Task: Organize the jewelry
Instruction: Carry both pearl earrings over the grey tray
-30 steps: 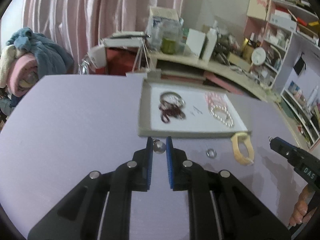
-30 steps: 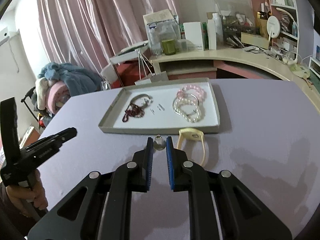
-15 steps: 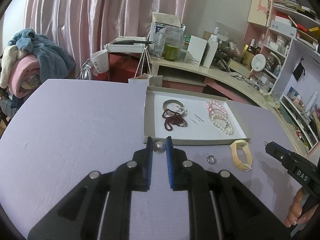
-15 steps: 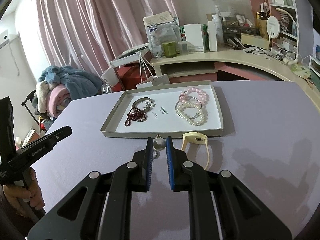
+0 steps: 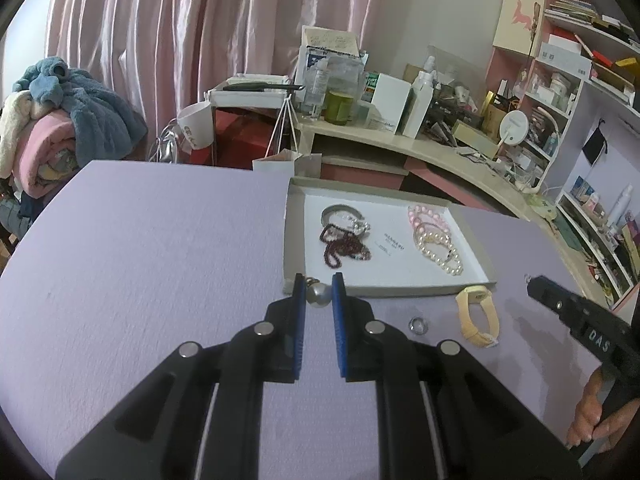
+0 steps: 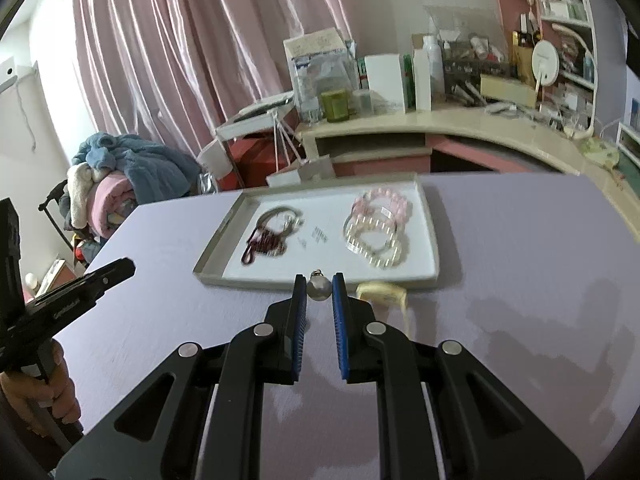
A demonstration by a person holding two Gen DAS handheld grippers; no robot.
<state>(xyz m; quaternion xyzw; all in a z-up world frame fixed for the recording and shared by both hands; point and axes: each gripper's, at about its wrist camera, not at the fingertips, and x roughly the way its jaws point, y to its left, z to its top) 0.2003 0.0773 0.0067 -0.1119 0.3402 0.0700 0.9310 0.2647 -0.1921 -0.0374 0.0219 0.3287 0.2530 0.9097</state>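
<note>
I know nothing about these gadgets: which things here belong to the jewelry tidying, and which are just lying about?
Job: tray, pearl bracelets, dark bead necklace, yellow band, ring, silver ball in left gripper, second silver ball in right gripper.
Lying about: blanket pile, desk bottles, round mirror.

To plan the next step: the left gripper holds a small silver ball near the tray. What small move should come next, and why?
Probably carry the left gripper forward over the tray at its near wall: its silver ball is pinched and sits just short of that wall.
</note>
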